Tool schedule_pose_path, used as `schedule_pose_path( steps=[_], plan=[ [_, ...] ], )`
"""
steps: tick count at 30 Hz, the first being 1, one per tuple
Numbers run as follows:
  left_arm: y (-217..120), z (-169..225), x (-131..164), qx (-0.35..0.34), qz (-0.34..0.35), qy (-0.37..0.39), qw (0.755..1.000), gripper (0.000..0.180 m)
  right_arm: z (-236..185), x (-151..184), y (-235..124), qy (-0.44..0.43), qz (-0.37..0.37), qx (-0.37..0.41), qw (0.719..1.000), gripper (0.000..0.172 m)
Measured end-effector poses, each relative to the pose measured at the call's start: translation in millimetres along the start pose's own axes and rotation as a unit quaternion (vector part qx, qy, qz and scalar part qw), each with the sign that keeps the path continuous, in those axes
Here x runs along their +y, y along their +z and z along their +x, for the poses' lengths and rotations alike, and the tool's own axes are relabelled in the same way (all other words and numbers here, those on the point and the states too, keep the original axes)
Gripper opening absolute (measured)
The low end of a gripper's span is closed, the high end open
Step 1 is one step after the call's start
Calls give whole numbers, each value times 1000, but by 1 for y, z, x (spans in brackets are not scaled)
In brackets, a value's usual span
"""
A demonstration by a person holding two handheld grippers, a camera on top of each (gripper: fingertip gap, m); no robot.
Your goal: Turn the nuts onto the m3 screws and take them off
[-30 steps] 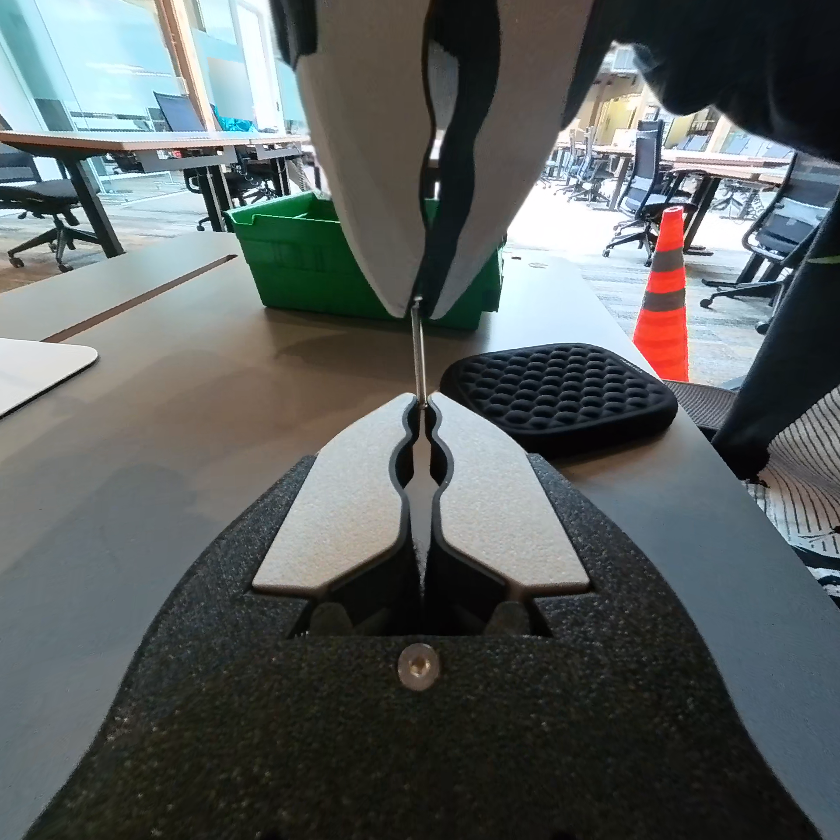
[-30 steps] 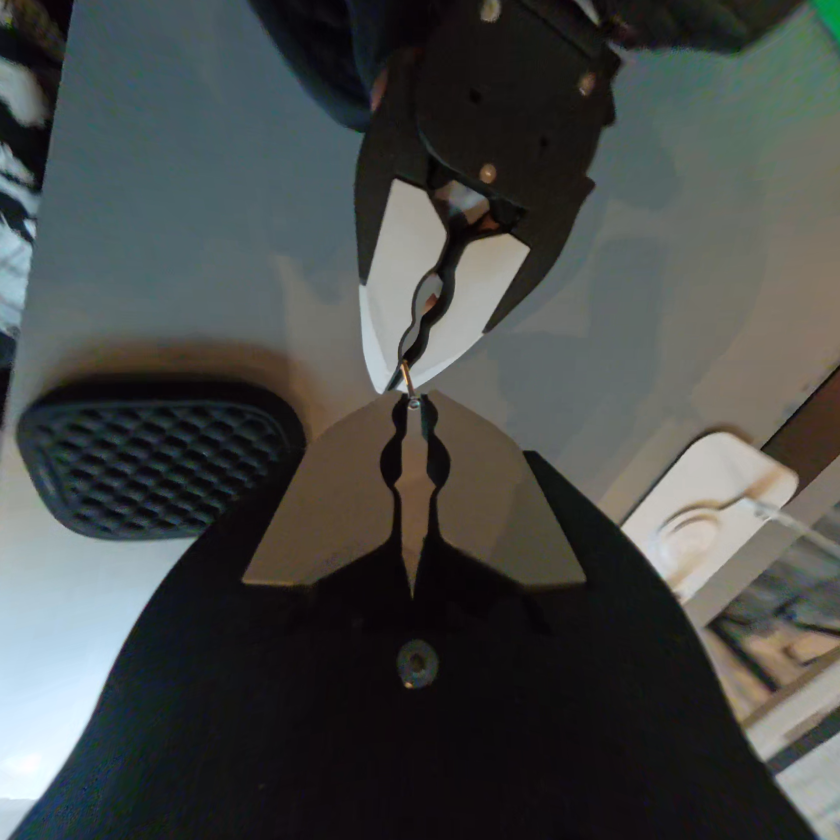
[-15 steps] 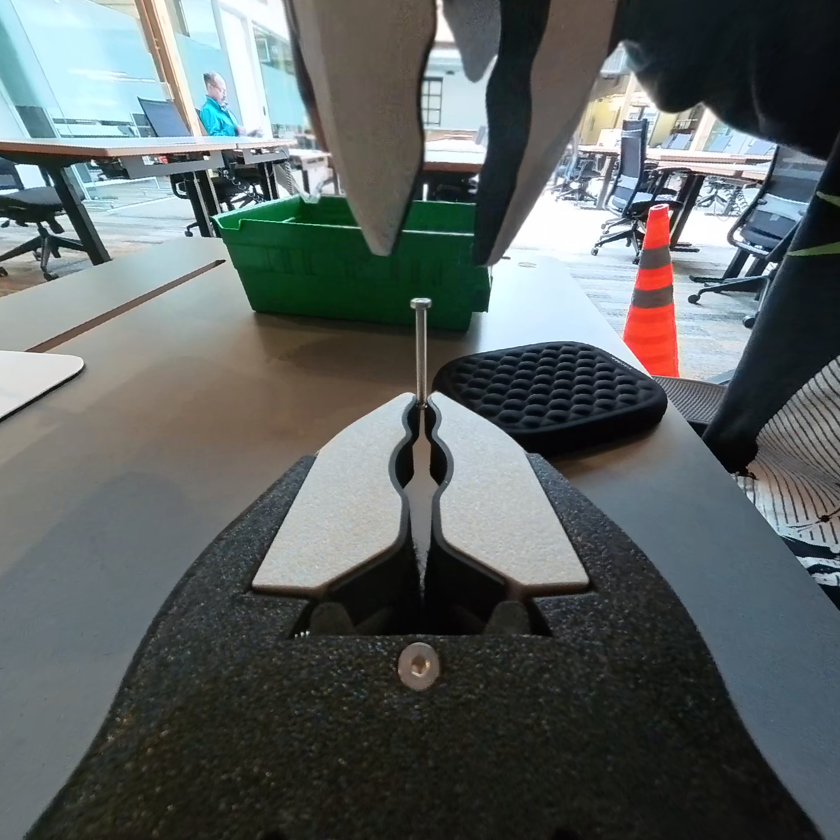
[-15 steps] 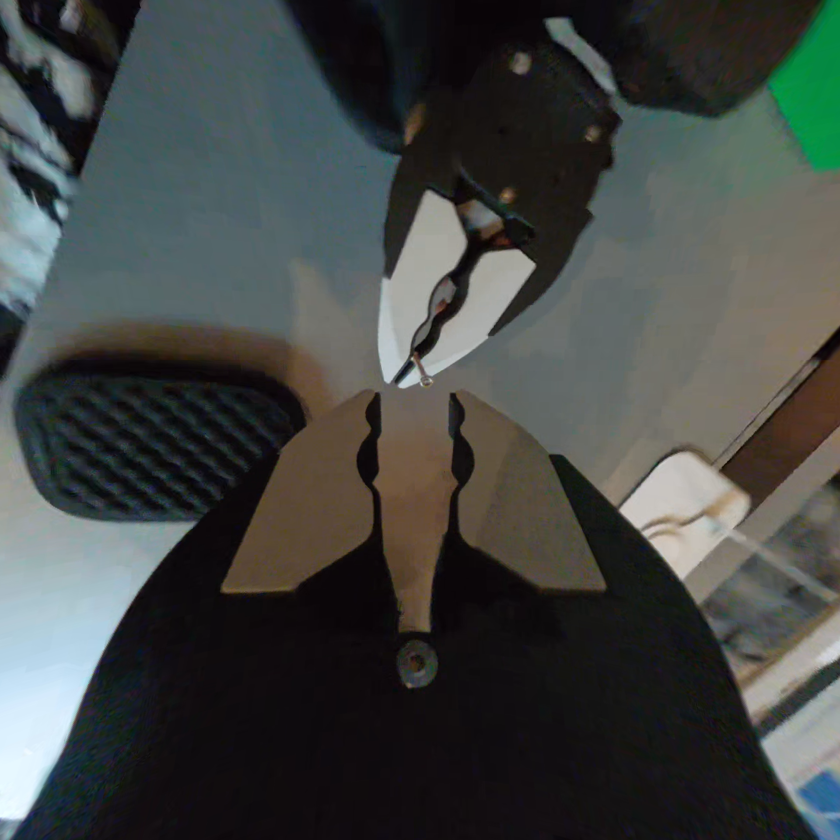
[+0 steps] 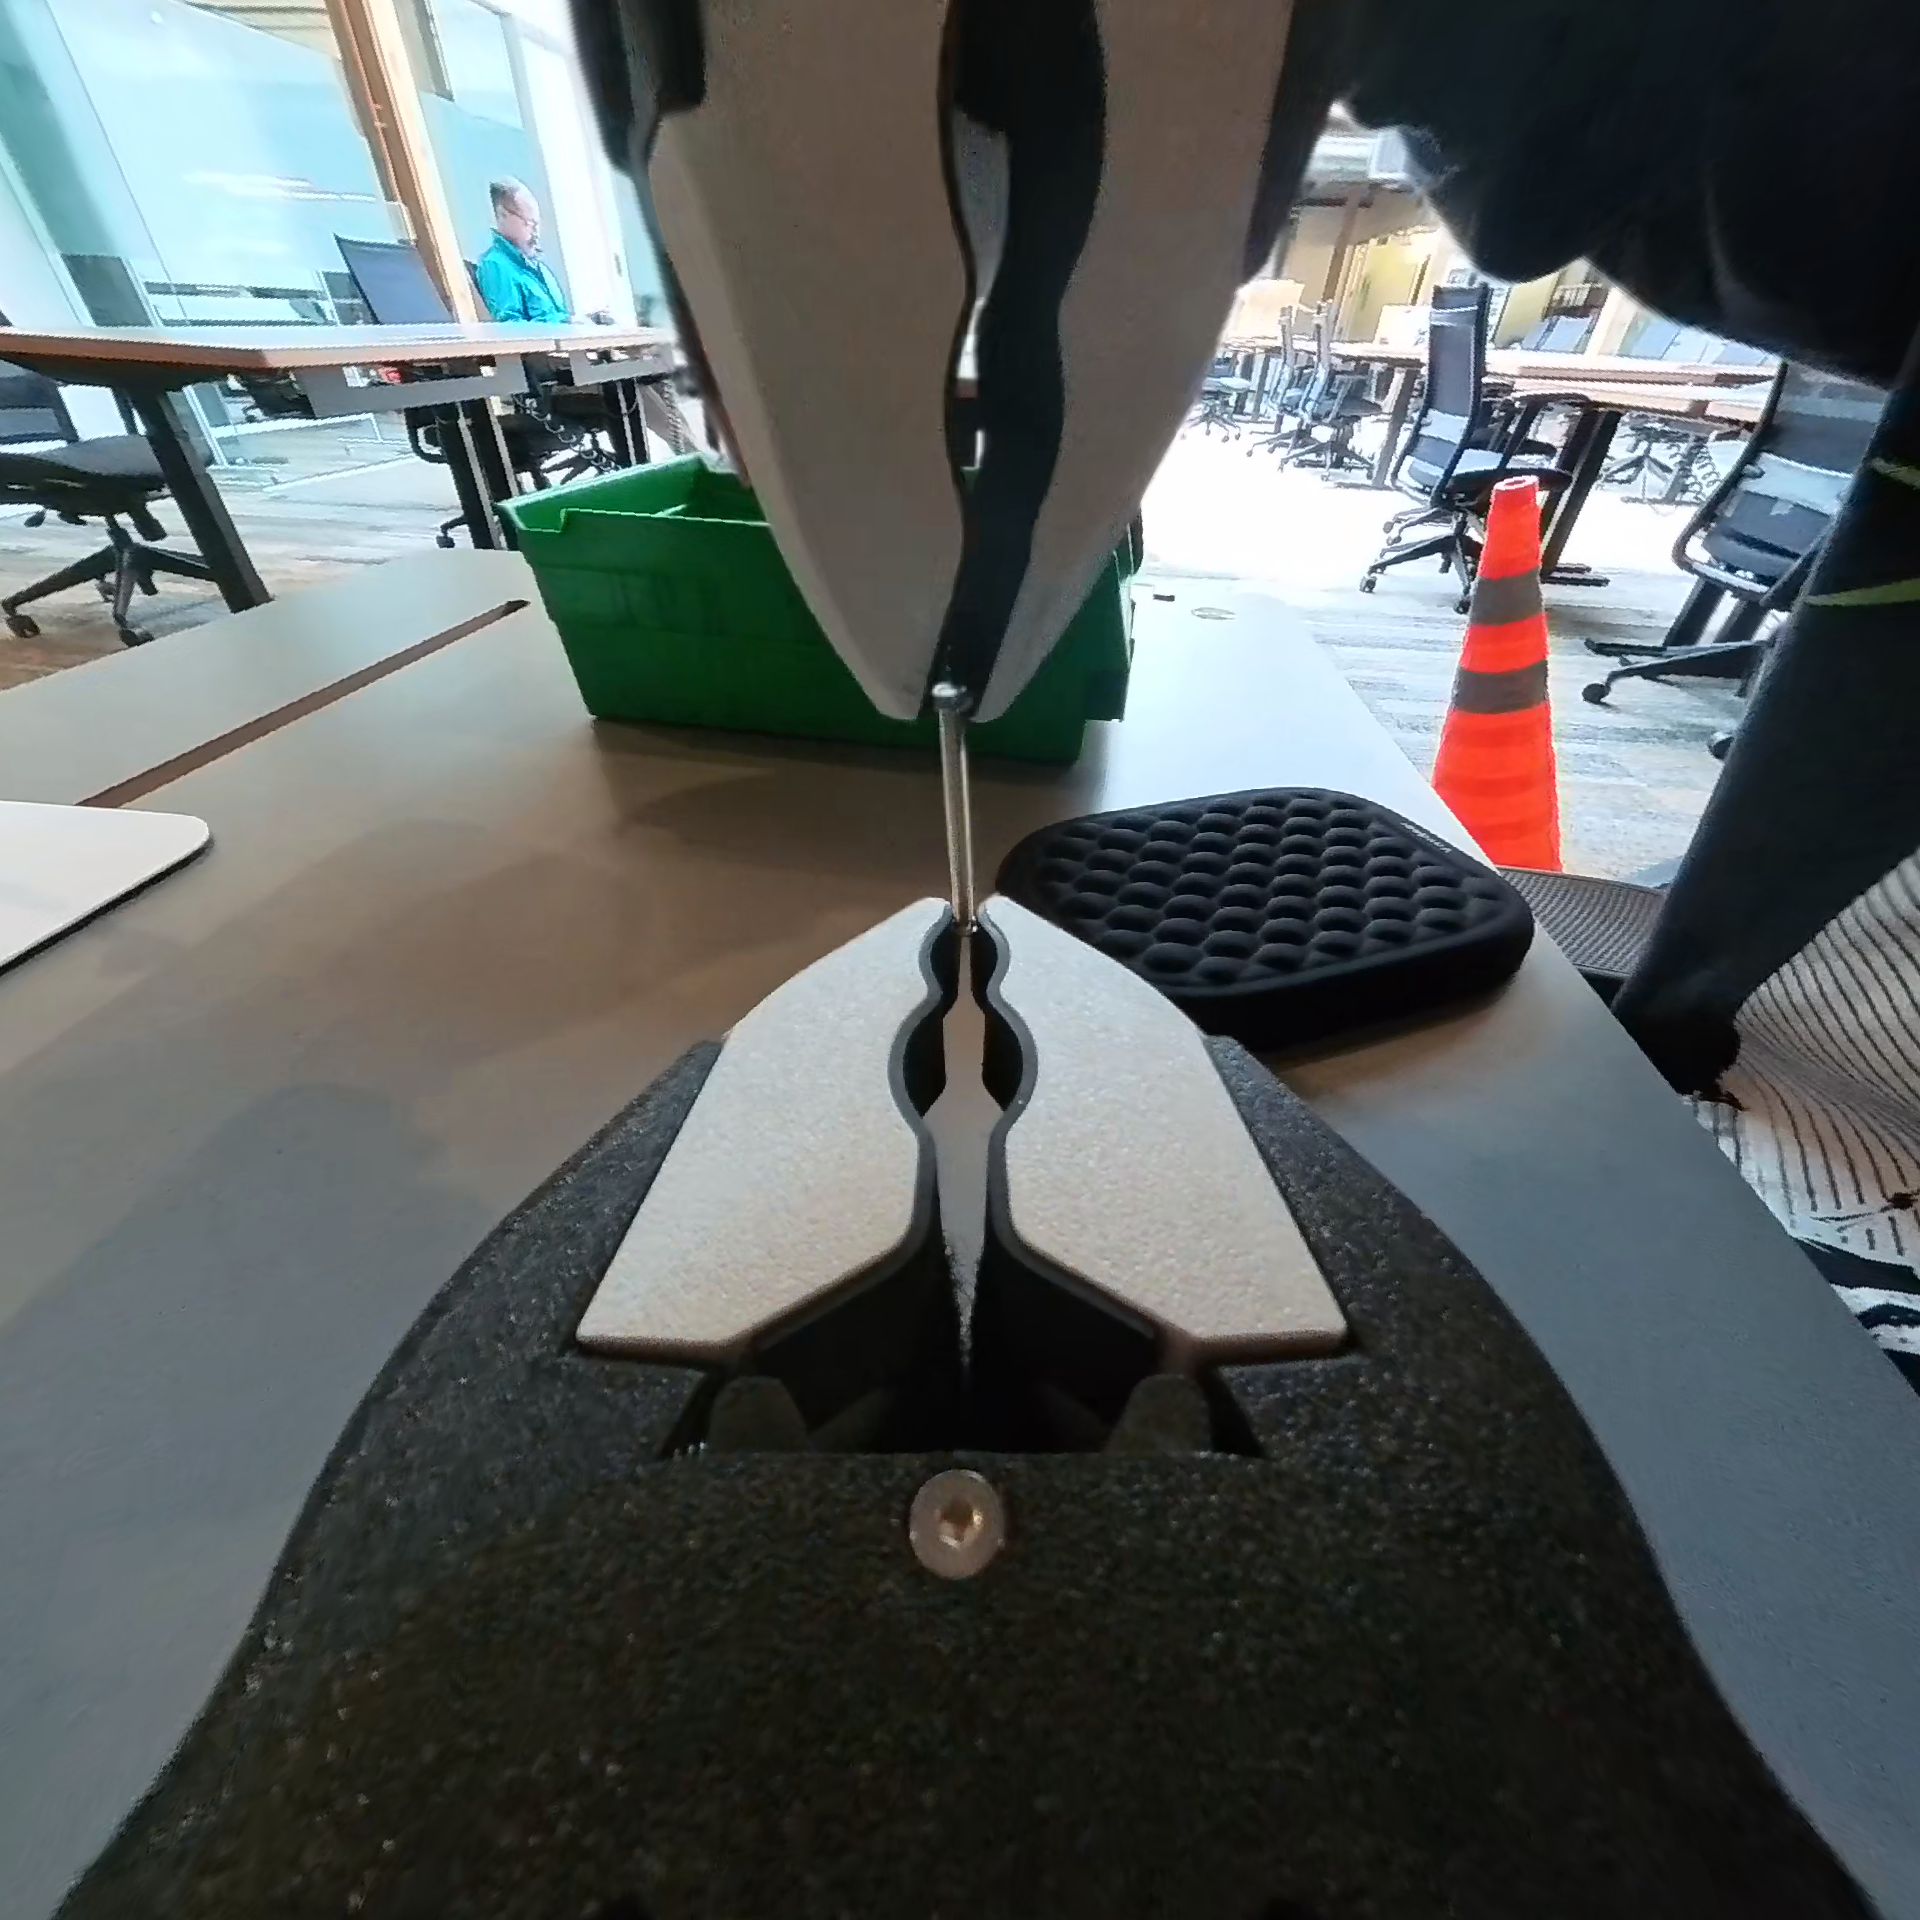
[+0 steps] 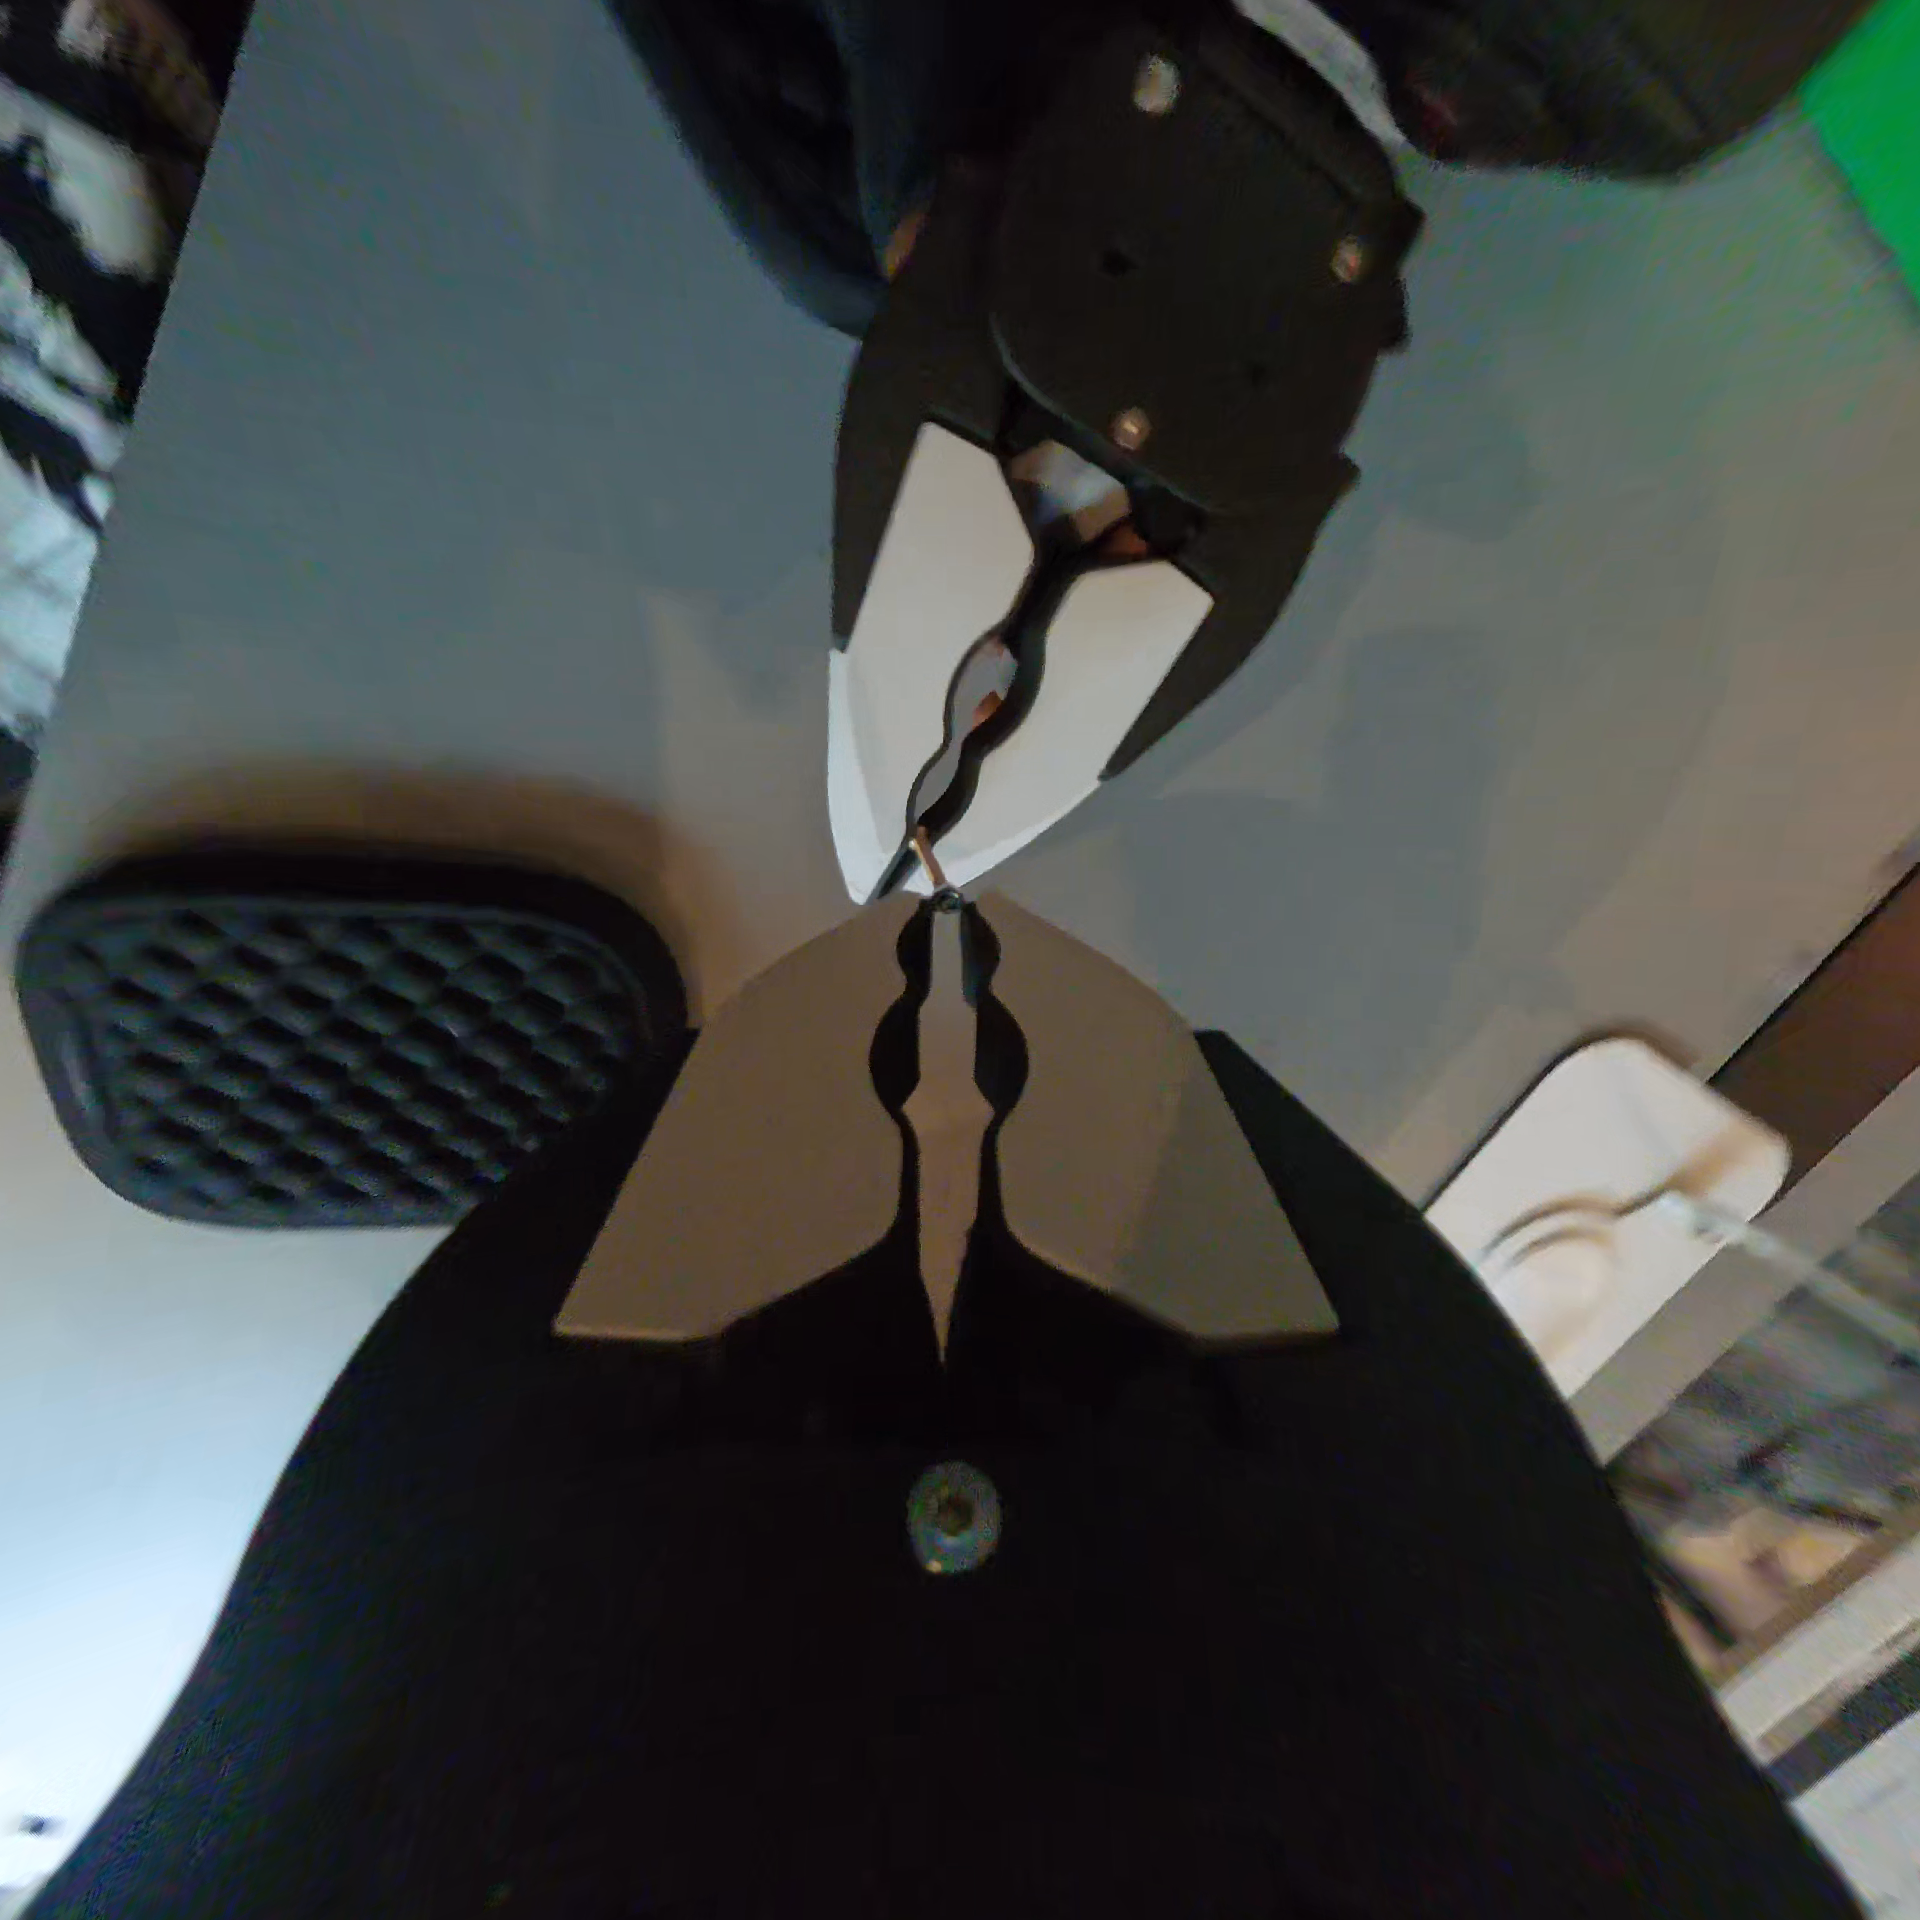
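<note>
Both jaws closed: left gripper (image 5: 966, 920) on screw (image 5: 954, 810) foot, right gripper (image 6: 940, 902) on its top.

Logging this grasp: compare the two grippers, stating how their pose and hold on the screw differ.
The left gripper lies low and near level over the table, pinching the lower end of the upright screw; the right gripper points straight down from above, shut on the screw's head end. Both have pale fingers with wavy black pads, tips nearly closed.
</note>
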State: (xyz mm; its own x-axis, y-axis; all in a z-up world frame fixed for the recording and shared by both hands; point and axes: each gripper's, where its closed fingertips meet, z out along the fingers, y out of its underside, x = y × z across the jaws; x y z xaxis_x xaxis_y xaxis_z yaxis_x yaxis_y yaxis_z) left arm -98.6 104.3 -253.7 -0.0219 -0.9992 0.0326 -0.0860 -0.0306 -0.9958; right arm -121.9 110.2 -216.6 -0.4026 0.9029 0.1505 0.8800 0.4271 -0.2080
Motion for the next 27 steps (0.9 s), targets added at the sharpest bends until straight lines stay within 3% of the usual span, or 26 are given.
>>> schedule_pose_path(
  steps=[3,5,7,10,13,17,23,27],
  plan=[
    [0,-2,0,-7,-1,1,1000,1,0,2,0,142,-19,22,989,4],
    [0,-2,1,-9,-3,1,1000,1,1,6,1,268,-34,43,962,4],
    [1,0,1,-6,-5,6,1000,1,-3,4,0,318,-27,41,947,4],
    [1,1,1,-1,-4,6,1000,1,-2,3,-3,249,-33,52,967,30],
    [1,2,0,2,-2,6,1000,1,3,-2,-10,81,-18,61,995,32],
    [1,3,1,8,-3,7,1000,1,-7,-3,-7,-80,-10,6,997,25],
    [1,4,0,13,0,6,1000,1,-5,-3,0,-124,9,-29,992,11],
    [1,4,0,11,0,6,1000,1,-2,-2,1,-97,7,-23,995,4]
  ],
)
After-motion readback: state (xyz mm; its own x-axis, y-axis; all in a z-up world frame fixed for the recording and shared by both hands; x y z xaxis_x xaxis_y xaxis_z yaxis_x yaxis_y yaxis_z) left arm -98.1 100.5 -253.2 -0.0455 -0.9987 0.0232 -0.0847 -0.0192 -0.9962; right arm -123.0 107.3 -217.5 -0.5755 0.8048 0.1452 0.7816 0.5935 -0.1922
